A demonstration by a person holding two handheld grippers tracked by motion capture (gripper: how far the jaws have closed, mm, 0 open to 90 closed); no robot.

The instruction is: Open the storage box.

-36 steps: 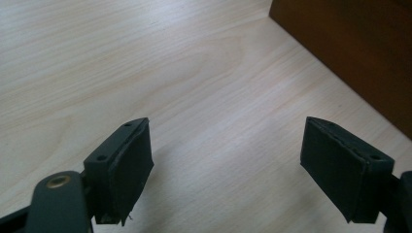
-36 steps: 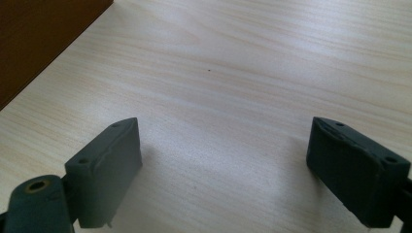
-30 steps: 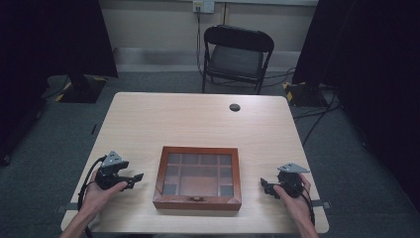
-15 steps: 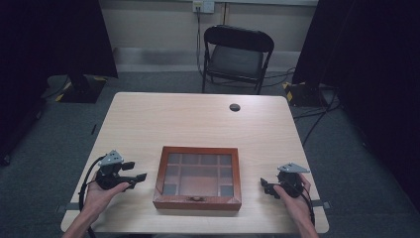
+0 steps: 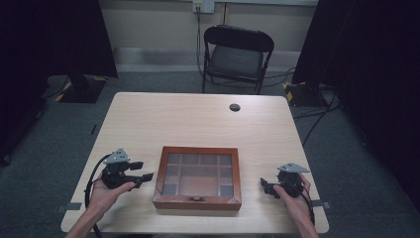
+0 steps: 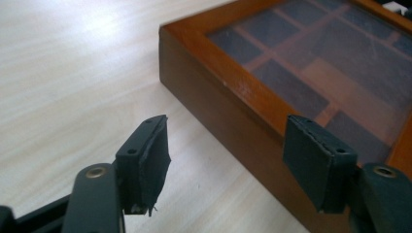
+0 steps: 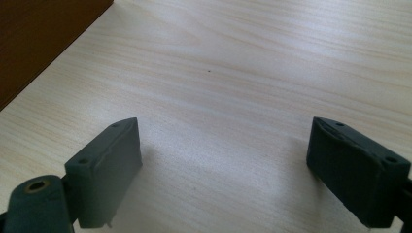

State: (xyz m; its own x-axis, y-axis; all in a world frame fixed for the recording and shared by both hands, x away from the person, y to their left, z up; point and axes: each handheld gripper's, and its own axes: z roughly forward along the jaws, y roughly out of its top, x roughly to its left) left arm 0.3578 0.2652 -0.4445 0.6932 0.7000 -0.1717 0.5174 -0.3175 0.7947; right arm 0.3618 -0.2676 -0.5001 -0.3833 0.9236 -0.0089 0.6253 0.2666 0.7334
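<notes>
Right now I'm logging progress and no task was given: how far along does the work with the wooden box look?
Nothing looks done: the glass-lidded wooden box sits closed on the table, its front clasp untouched. In hand: the left tool, jaws open, is at the box's left side, not gripping it. The right tool is open over bare table. Any opening or moving is left.

overhead forward-down, gripper views close, sharing table (image 5: 198, 124)
</notes>
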